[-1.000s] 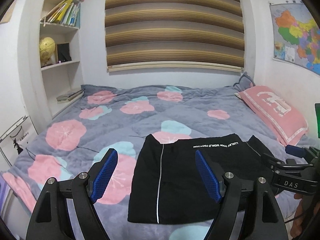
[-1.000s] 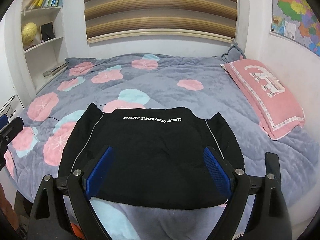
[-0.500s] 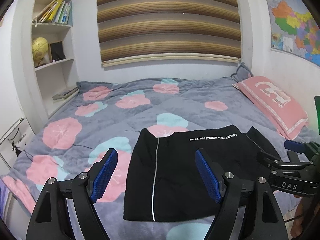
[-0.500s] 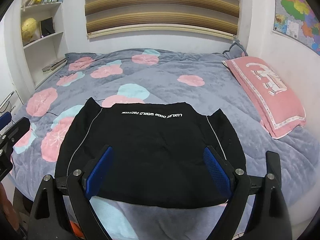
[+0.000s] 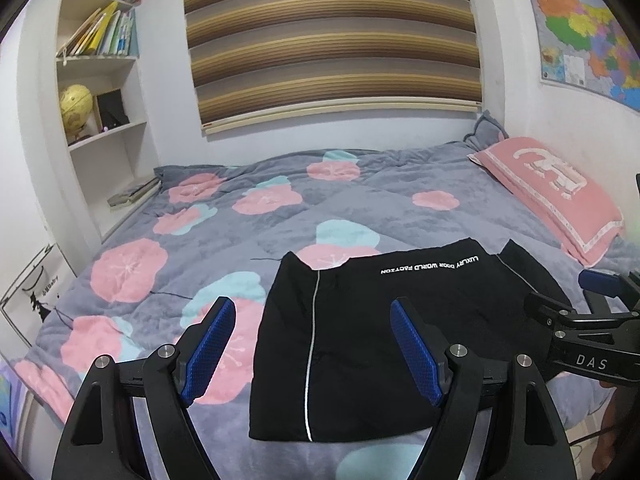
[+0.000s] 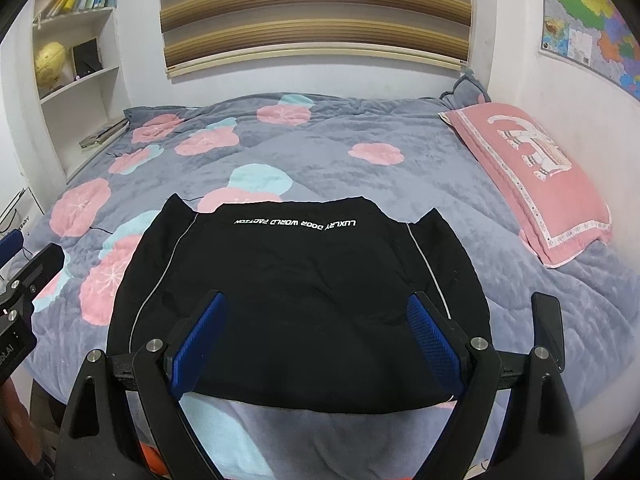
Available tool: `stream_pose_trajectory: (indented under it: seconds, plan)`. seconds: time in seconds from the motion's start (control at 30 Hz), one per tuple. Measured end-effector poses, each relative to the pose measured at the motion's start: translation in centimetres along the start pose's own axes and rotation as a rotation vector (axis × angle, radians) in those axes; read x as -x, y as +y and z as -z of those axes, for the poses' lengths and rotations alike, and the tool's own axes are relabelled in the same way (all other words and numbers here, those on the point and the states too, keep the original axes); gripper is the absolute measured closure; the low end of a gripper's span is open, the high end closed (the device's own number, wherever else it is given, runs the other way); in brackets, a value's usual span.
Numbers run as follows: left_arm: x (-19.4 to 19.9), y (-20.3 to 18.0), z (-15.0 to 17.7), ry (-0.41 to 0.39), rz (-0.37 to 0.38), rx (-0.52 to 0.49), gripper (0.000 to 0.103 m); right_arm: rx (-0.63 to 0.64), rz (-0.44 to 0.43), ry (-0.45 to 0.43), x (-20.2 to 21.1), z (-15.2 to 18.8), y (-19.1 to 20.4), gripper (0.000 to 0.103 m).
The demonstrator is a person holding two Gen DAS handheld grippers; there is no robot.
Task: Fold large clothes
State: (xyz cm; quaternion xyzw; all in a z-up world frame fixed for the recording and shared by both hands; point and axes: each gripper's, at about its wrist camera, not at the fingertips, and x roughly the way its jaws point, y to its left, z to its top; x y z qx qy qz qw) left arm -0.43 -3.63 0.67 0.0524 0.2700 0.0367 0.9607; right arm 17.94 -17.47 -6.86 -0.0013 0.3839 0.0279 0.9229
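A black garment [image 6: 296, 296] with white lettering and thin grey stripes lies folded flat near the front edge of the bed; it also shows in the left wrist view [image 5: 360, 332]. My left gripper [image 5: 316, 352] is open and empty, held above the garment's left part. My right gripper [image 6: 316, 344] is open and empty, held above the garment's near edge. The right gripper's body shows at the right of the left wrist view [image 5: 588, 344]. The left gripper's body shows at the left edge of the right wrist view [image 6: 24, 280].
The bed carries a grey quilt [image 6: 320, 152] with pink and teal flowers. A pink pillow [image 6: 532, 176] lies at the right by the wall. White shelves [image 5: 100, 128] with books and a globe stand at the left. A striped blind covers the window.
Both grippers have drawn back and up slightly from the garment, staying open. The garment has not moved.
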Motion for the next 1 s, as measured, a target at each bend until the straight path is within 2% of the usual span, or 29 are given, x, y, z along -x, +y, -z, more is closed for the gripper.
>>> stream_pose_trajectory:
  seconds: [0.67,0.93,1.0]
  plan:
    - [-1.3,0.8,0.4,0.031,0.009,0.012,0.022,0.021,0.006,0.017,-0.7,0.3,0.7,0.011]
    - [-2.9,0.5,0.7,0.037,-0.006,0.007,0.022,0.026,0.004,0.042,-2.2,0.4,0.4,0.011]
    - [-3.8,0.7,0.7,0.06,0.009,0.015,0.022,0.026,0.009,0.05,-2.8,0.4,0.3,0.011]
